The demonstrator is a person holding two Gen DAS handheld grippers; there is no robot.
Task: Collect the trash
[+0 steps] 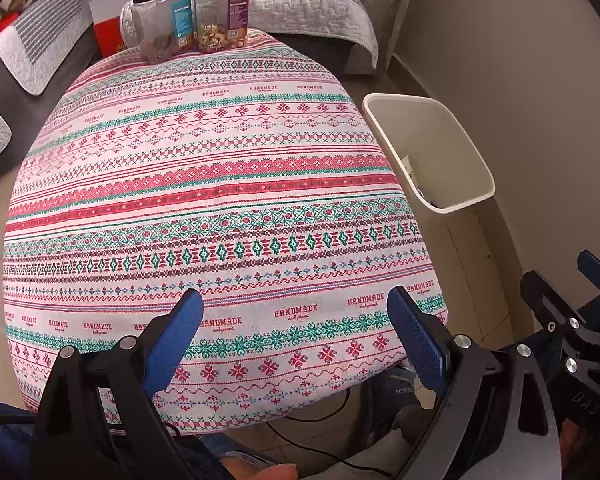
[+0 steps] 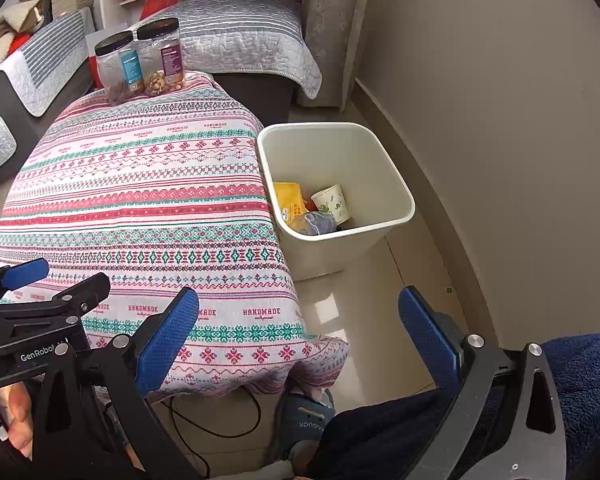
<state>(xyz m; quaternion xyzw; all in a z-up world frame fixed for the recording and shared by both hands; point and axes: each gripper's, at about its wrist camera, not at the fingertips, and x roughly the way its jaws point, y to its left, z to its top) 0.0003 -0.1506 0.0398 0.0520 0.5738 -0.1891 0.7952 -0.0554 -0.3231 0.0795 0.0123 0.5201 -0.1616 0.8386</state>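
Both jaws apart and empty, left gripper [image 1: 296, 332] lower centre, right gripper [image 2: 300, 332] likewise; trash [image 2: 312, 208] in white bin [image 2: 396, 184] centre right beside clothed table [image 2: 140, 200], likely finished, next only jars [image 2: 140, 60] upper left to skip

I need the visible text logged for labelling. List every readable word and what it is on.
"HANDMADE": repeated in red on the tablecloth.
"GenRobot", last letter partly cut off: on the left gripper body, seen by the right wrist camera.
"DAS": on the right gripper body, seen by the left wrist camera.
"...BUCK", upside down, start hidden: on the slipper.
Jar labels, yellow packet print: too small to read.
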